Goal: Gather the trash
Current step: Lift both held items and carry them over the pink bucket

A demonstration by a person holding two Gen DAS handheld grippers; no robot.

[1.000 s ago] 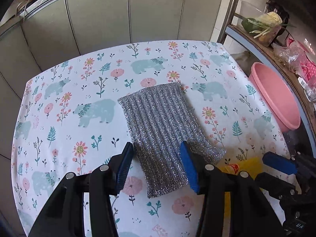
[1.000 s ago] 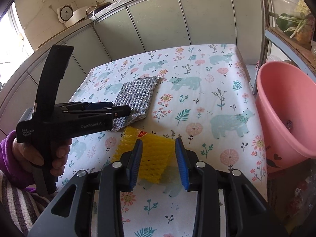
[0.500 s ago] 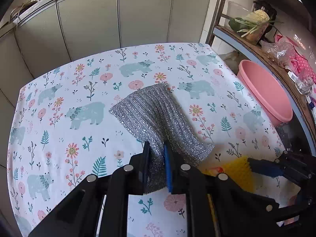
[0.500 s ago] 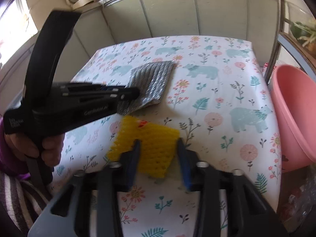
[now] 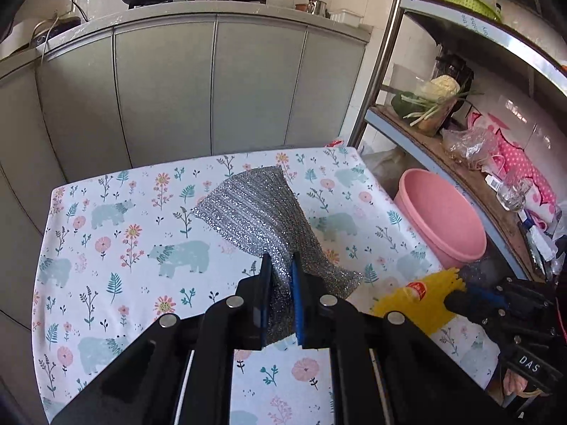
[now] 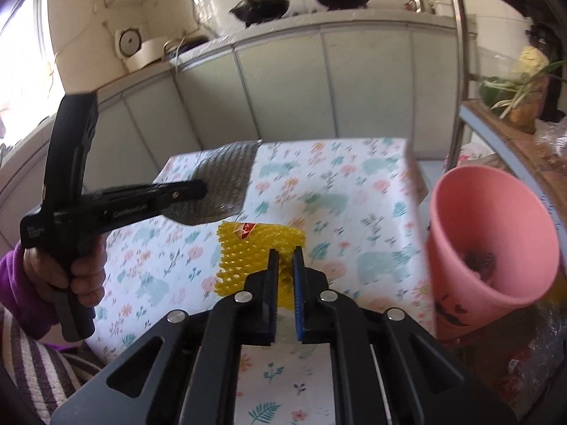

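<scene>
The left tongs [image 5: 281, 294] are clamped narrow on the near end of the silver mesh scrubber [image 5: 255, 212]; its far end fans out ahead of the pads, raised over the floral table [image 5: 117, 248]. Just to its right, the right tongs [image 6: 284, 290] pinch the near edge of the yellow foam net [image 6: 255, 251], which sticks out forward and to the left of the pads. The pink bucket [image 6: 489, 233] stands beside the table's right edge.
</scene>
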